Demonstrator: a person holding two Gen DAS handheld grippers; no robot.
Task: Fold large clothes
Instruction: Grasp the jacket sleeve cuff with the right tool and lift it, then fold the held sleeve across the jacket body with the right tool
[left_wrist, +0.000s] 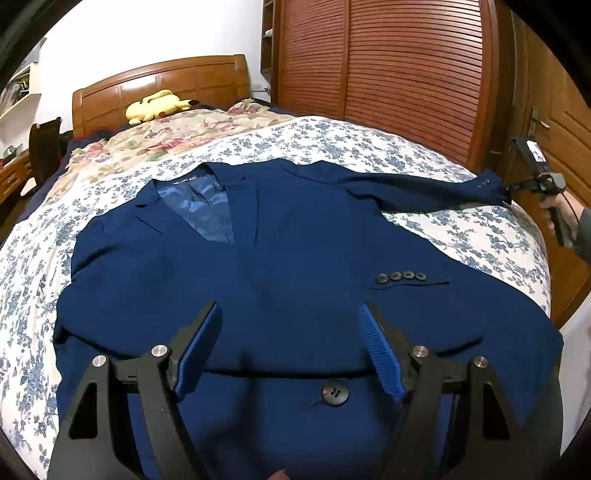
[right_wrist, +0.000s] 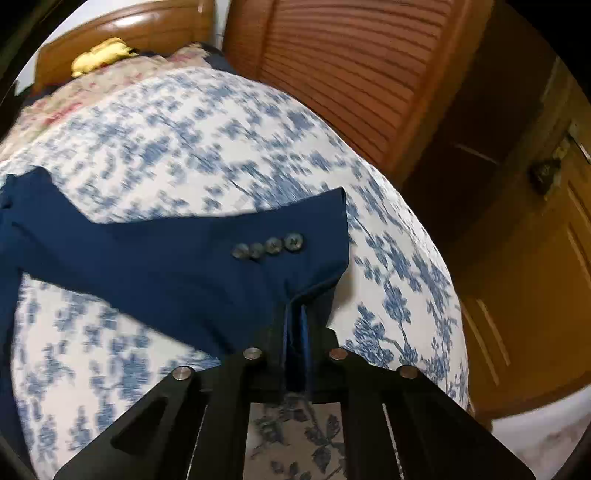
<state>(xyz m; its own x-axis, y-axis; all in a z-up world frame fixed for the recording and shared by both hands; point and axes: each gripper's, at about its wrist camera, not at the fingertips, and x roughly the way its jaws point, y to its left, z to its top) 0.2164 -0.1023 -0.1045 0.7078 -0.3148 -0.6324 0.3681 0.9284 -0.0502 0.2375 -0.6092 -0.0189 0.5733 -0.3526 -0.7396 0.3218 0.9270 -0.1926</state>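
Note:
A navy blazer lies front-up on the bed, collar and light blue lining toward the headboard. One sleeve is folded across its front, with several cuff buttons. My left gripper hovers open over the lower front, above a large button, with nothing between its blue pads. The other sleeve stretches out to the right. My right gripper, held by a hand, pinches that cuff. In the right wrist view the right gripper is shut on the cuff edge, just below the cuff's buttons.
The bed carries a blue-flowered white sheet and, further back, a rose-patterned quilt with a yellow plush toy by the wooden headboard. Slatted wardrobe doors and a room door stand close along the right.

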